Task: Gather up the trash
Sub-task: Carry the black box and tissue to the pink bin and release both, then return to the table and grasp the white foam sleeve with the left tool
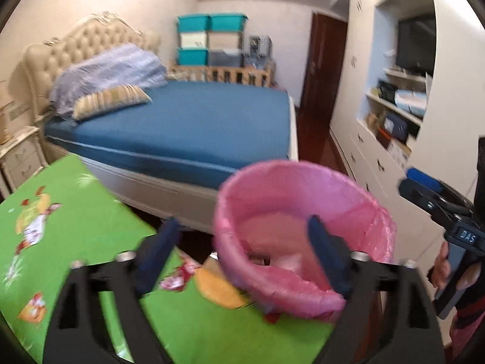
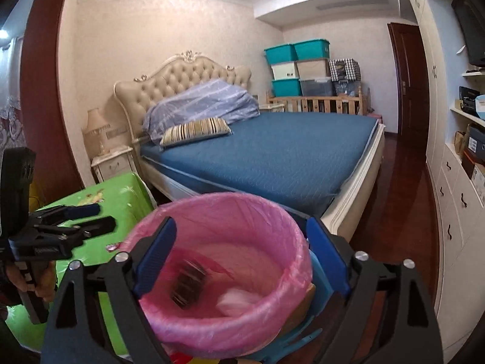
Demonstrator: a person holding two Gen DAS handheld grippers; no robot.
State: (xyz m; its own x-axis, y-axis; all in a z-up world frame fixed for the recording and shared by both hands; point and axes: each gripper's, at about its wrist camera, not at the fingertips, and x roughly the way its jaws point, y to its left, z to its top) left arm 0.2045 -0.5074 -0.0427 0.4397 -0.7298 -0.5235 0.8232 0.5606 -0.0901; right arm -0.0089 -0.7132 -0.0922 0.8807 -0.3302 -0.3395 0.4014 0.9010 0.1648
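Here the pink-lined bin point(image 2: 224, 273) sits just ahead of both the left gripper point(image 1: 242, 254) and right gripper point(image 2: 241, 257), whose jaws gape empty, a blurred dark scrap point(image 2: 189, 285) inside it.

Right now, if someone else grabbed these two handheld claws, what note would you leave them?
Left claw: open, empty, over the near rim of the pink-lined trash bin.
Right claw: open, empty, directly above the bin.
Inside the bin: a blurred dark striped item and a pale crumpled piece.
Done: some trash is binned.
Left: the green patterned table shows no loose trash in view; check elsewhere.
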